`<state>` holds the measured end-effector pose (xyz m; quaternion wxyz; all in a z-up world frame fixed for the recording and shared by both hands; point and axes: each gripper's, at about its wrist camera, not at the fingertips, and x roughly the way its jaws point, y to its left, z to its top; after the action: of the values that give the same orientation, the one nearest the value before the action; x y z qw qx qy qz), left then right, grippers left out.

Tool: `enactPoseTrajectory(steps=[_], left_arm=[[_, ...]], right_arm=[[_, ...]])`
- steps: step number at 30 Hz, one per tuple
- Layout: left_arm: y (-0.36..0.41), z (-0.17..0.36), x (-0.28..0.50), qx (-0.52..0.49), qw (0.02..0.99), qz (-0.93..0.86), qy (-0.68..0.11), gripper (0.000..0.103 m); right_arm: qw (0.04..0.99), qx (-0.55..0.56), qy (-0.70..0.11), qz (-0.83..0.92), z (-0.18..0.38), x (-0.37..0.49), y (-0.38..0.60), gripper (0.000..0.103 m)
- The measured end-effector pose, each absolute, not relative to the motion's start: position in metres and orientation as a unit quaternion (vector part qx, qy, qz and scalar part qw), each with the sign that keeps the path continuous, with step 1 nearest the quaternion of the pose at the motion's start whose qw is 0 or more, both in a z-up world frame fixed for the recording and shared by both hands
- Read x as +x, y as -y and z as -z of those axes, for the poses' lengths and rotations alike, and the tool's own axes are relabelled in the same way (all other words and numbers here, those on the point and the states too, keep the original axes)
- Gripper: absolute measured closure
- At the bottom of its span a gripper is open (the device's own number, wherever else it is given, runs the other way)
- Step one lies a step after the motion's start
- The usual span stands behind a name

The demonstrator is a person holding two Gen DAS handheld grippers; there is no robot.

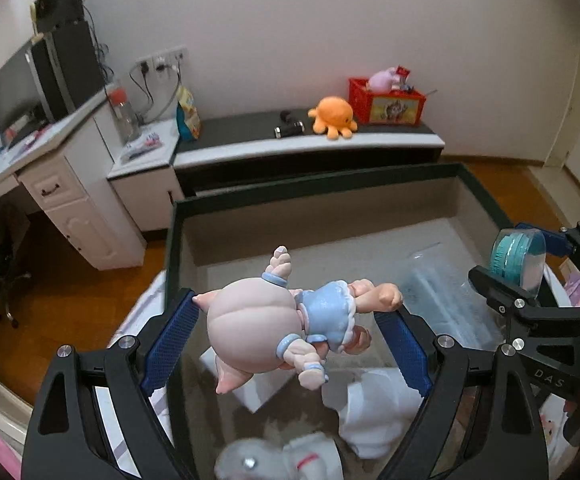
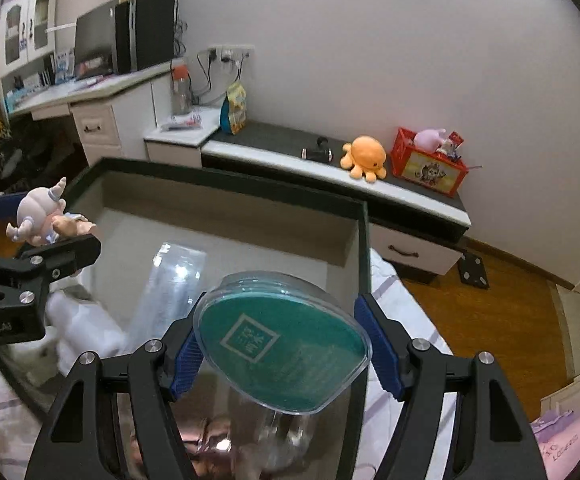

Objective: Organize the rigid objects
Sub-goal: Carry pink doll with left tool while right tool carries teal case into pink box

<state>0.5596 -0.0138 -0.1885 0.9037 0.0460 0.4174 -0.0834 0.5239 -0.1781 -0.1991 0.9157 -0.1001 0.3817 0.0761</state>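
My left gripper (image 1: 290,320) is shut on a pink doll figure in a blue dress (image 1: 282,320) and holds it over a dark-rimmed beige storage box (image 1: 313,184). My right gripper (image 2: 286,344) is shut on a clear plastic case with a teal pad inside (image 2: 286,344), held over the same box (image 2: 230,184). The case also shows in the left wrist view (image 1: 517,256) at the right, and the doll shows in the right wrist view (image 2: 46,216) at the left. A clear plastic package (image 1: 441,296) and white soft items (image 1: 373,408) lie inside the box.
A low cabinet (image 1: 309,148) along the wall carries an orange octopus plush (image 1: 333,118), a red toy crate (image 1: 385,100), a black dumbbell (image 1: 290,128) and a snack bag (image 1: 188,118). A white desk (image 1: 50,148) with a monitor stands left. A grey plush (image 1: 246,460) sits at the box's near edge.
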Motion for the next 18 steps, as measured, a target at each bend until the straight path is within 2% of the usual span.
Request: enactPoseTrajectory(steps=[6, 9, 11, 13, 18], left_arm=[[0.017, 0.198, 0.564, 0.039, 0.893, 0.081, -0.44, 0.012], [0.014, 0.195, 0.554, 0.035, 0.894, 0.077, -0.44, 0.012], [0.01, 0.184, 0.541, 0.031, 0.905, 0.074, -0.417, 0.009], [0.005, 0.165, 0.522, 0.023, 0.922, 0.071, -0.379, 0.0], [-0.006, 0.124, 0.461, 0.016, 0.952, 0.036, -0.304, 0.0]], right_arm=[[0.916, -0.096, -0.383, -0.073, 0.197, 0.529, 0.182, 0.03], [0.923, -0.098, -0.367, -0.067, 0.186, 0.521, 0.183, 0.024], [0.927, -0.08, -0.358, -0.073, 0.177, 0.512, 0.188, 0.023], [0.933, -0.063, -0.346, -0.081, 0.165, 0.5, 0.19, 0.023], [0.95, -0.047, -0.297, -0.086, 0.13, 0.445, 0.195, 0.021]])
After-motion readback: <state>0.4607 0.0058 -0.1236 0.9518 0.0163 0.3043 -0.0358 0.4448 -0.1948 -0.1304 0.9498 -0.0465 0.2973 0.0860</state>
